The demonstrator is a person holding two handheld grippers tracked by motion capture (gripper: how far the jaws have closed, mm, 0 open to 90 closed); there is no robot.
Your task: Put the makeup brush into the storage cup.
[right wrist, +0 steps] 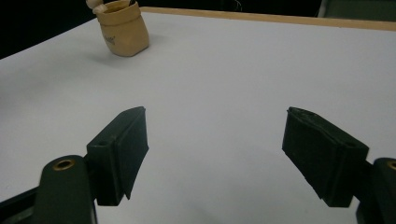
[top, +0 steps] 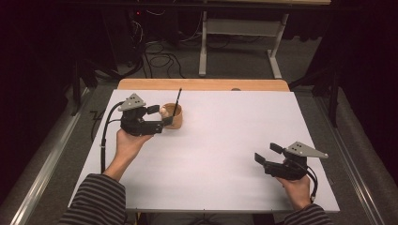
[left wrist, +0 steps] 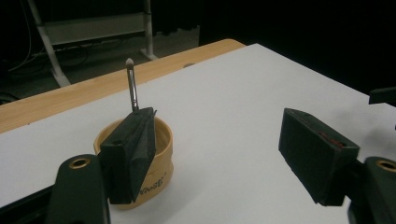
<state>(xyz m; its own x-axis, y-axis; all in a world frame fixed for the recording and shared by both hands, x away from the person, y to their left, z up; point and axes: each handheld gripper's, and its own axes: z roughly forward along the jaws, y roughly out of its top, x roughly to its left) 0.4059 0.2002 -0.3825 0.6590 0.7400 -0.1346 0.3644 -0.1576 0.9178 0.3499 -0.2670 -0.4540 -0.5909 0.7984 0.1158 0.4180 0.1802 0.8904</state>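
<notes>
A tan cup (top: 174,119) stands on the white tabletop (top: 220,140) at the far left. A thin dark stick with a pale tip (left wrist: 132,86) rises from it, and a pale rounded item (top: 163,111) shows at its rim. My left gripper (top: 160,115) hovers right beside the cup, jaws open. In the left gripper view one jaw overlaps the cup (left wrist: 159,172), and nothing lies in the gap of the left gripper (left wrist: 224,158). My right gripper (top: 267,153) rests near the front right, open and holding nothing. In the right gripper view the cup (right wrist: 122,30) stands far beyond the right gripper (right wrist: 215,154).
A bare wooden strip (top: 202,84) runs along the table's far edge. Beyond it are a white desk frame (top: 237,28) and loose cables (top: 159,58) on the dark floor. A metal rail (top: 44,159) runs along the table's left side.
</notes>
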